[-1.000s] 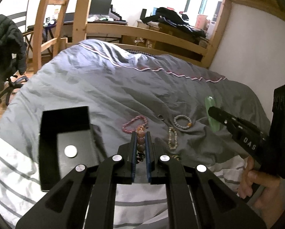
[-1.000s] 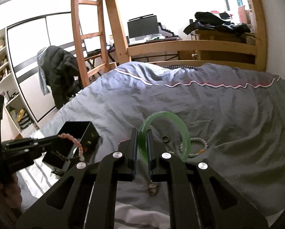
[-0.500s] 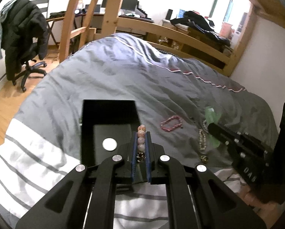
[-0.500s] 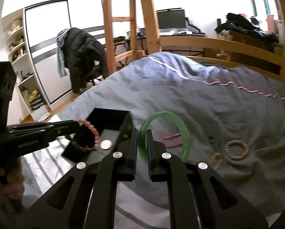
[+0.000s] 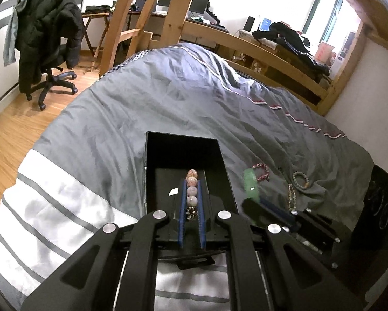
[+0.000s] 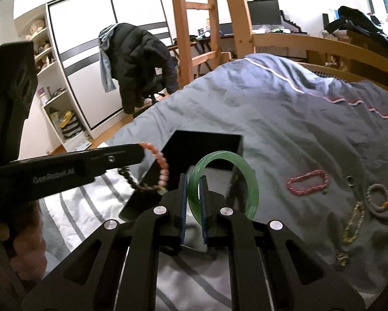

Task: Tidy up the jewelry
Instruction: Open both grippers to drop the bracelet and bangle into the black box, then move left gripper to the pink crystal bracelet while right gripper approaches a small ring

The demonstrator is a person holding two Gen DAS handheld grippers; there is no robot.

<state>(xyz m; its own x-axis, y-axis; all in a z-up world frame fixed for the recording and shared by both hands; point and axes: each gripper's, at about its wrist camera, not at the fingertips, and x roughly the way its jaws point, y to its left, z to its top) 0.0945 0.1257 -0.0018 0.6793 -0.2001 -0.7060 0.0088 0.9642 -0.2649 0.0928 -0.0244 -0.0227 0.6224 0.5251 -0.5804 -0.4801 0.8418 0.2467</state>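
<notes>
On the grey bed cover (image 5: pixel 147 108), at the 9 o'clock side of both views, white stripes run across the near end of the bedding. The left tool (image 5: pixel 192 202) has its fingers pinched nearly together on a beaded bracelet (image 5: pixel 191 186); four pale pink-brown beads stand in a row between the blue pads, pointing to 12 o'clock. In the right wrist view the same bracelet (image 6: pixel 160 171) hangs as a loop from the left tool's tip (image 6: pixel 131 155), just at the 9 o'clock edge of the black box (image 6: pixel 214 142). From the left wrist view the bracelet sits above the open black box (image 5: pixel 183 147), whose floor shows a small white disc (image 5: pixel 173 192) at 9 o'clock of the fingers.

The right tool (image 6: pixel 193 202) is closed on a green bangle (image 6: pixel 246 178), gripping its rim on the 9 o'clock side so the ring stands upright over the box's near corner. In the left wrist view that bangle (image 5: pixel 250 186) appears edge-on at 3 o'clock of the box.

Further toward 3 o'clock, loose on the bed cover, lie a pink bracelet (image 6: pixel 308 182), a small dark ring (image 6: pixel 350 179), a pale bead bracelet (image 6: pixel 378 198) and a gold chain (image 6: pixel 353 223), near one another and well apart from the box.
</notes>
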